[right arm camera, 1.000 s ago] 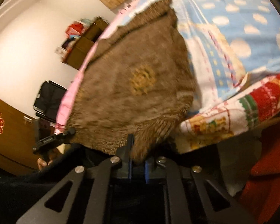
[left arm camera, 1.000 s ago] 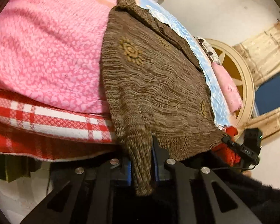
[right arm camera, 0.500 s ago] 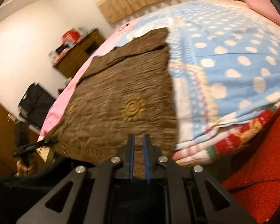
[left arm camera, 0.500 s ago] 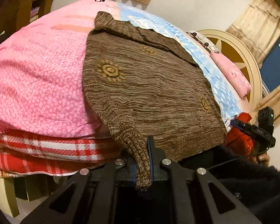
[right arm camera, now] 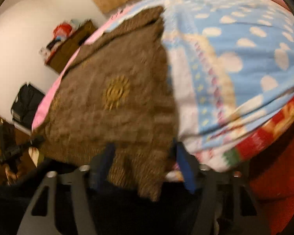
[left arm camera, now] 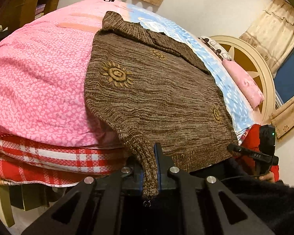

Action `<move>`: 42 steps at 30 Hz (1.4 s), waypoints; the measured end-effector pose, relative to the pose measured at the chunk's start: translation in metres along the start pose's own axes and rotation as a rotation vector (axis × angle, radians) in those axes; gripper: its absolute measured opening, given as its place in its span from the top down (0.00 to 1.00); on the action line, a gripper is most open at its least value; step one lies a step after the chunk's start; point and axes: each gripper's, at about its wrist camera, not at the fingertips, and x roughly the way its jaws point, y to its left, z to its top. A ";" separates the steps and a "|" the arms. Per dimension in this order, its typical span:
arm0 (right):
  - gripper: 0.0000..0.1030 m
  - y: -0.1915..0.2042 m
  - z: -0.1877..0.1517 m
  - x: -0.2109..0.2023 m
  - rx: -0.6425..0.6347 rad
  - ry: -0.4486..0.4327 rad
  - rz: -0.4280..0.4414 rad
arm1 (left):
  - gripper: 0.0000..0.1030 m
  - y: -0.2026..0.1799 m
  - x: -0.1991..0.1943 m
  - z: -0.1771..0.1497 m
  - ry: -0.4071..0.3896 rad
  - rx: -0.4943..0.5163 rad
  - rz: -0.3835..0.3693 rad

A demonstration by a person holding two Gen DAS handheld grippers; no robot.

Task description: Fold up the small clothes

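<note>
A brown knitted sweater [left arm camera: 156, 90] with yellow sun motifs lies spread flat on the bed, its hem hanging over the near edge. My left gripper [left arm camera: 150, 162] is shut on the hem's left corner, and the pinched knit sticks down between the pads. In the blurred right wrist view the sweater [right arm camera: 111, 101] fills the left half. My right gripper [right arm camera: 143, 156] is opening. The hem's right corner droops loose between its blue pads [right arm camera: 105, 160], which stand clear of it on both sides.
The sweater rests across a pink quilt [left arm camera: 39, 74] and a blue spotted blanket [right arm camera: 245, 39]. A red plaid blanket [left arm camera: 39, 156] hangs below. A round headboard [left arm camera: 250, 62] and pink pillow [left arm camera: 243, 82] are at the far right. A wooden cabinet [right arm camera: 72, 45] and black bag [right arm camera: 25, 103] stand by the wall.
The right jaws have parted and let go of the hem corner they pinched. The left gripper stays shut on its corner. The sweater now lies flatter on the bed.
</note>
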 end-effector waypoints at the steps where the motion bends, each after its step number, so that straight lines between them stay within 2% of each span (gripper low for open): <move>1: 0.64 0.004 -0.002 0.002 -0.021 0.026 0.001 | 0.92 0.001 0.001 -0.001 0.003 -0.003 0.000; 2: 0.72 0.006 -0.003 0.005 -0.032 0.048 0.005 | 0.92 0.001 0.002 -0.002 0.006 -0.004 0.000; 4: 0.73 0.004 -0.005 0.012 -0.016 0.085 0.010 | 0.92 0.001 0.005 -0.002 0.011 -0.002 0.001; 7: 0.89 -0.004 -0.007 0.016 0.036 0.110 0.043 | 0.92 0.001 0.003 0.001 0.003 -0.009 -0.013; 11: 0.91 -0.001 -0.002 0.003 0.061 0.078 0.146 | 0.93 0.005 -0.009 0.027 -0.044 -0.073 -0.082; 13: 0.91 -0.001 0.009 -0.010 0.102 0.028 0.246 | 0.93 0.003 -0.014 0.046 -0.084 -0.073 -0.095; 17: 0.91 -0.007 0.048 -0.021 0.178 -0.070 0.367 | 0.93 0.000 -0.011 0.092 -0.154 -0.065 -0.057; 22: 0.91 -0.021 0.098 -0.005 0.216 -0.129 0.333 | 0.93 0.016 0.027 0.141 -0.151 -0.089 0.092; 25: 0.90 -0.026 0.125 0.016 0.245 -0.143 0.291 | 0.93 0.030 0.052 0.161 -0.101 -0.118 0.130; 27: 0.87 -0.032 0.140 0.032 0.260 -0.146 0.244 | 0.93 0.041 0.064 0.170 -0.056 -0.161 0.113; 30: 0.83 -0.038 0.150 0.045 0.260 -0.124 0.223 | 0.92 0.056 0.069 0.175 0.003 -0.217 0.059; 31: 0.77 -0.038 0.151 0.047 0.254 -0.119 0.228 | 0.92 0.060 0.065 0.175 0.004 -0.226 0.033; 33: 0.58 -0.038 0.151 0.041 0.241 -0.139 0.243 | 0.92 0.067 0.061 0.175 0.009 -0.236 0.004; 34: 0.43 -0.037 0.150 0.037 0.230 -0.159 0.246 | 0.92 0.068 0.058 0.174 0.020 -0.232 -0.013; 35: 0.33 -0.036 0.151 0.034 0.222 -0.181 0.257 | 0.92 0.068 0.055 0.174 0.026 -0.223 -0.020; 37: 0.27 -0.038 0.153 0.026 0.212 -0.213 0.242 | 0.92 0.067 0.044 0.172 0.022 -0.199 -0.033; 39: 0.27 -0.035 0.157 0.025 0.204 -0.227 0.219 | 0.91 0.064 0.033 0.172 0.017 -0.173 -0.046; 42: 0.26 -0.027 0.162 0.022 0.178 -0.245 0.182 | 0.90 0.055 0.025 0.171 0.005 -0.091 -0.027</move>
